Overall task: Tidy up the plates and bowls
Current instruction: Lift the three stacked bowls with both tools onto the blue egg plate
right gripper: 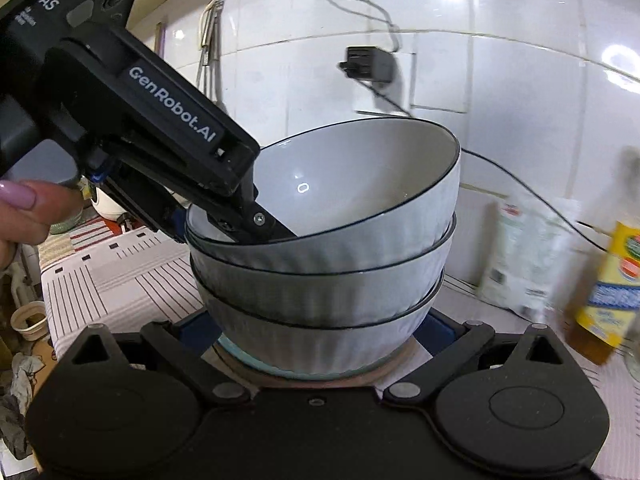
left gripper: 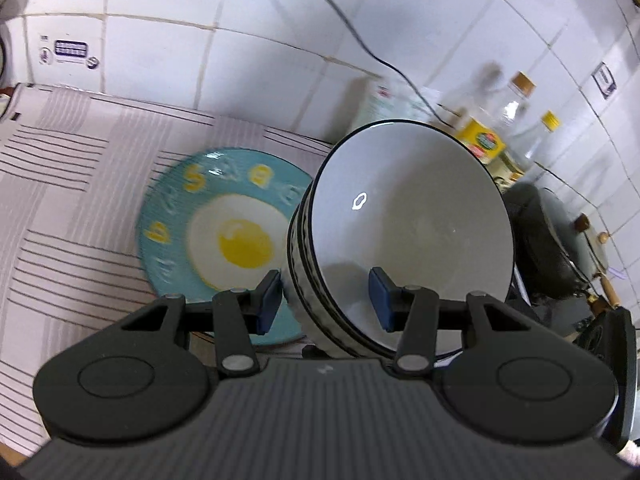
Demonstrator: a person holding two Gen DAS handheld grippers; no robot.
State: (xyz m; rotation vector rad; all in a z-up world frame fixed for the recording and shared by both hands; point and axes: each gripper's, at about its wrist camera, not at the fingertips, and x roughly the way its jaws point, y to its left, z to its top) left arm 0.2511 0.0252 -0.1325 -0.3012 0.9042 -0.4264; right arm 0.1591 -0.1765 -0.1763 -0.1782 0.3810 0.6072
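We hold a stack of three grey ribbed bowls at centre frame. Our left gripper pinches the stack's rim, one pad inside, one outside. Our right gripper straddles the stack's base; whether it presses we cannot tell. The egg-print plate lies left of centre on the striped cloth.

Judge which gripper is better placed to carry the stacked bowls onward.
Probably left: the left gripper clamps the bowls at the rim, one pad inside, one outside. The right gripper only flanks the bottom bowl; whether it presses is unclear.
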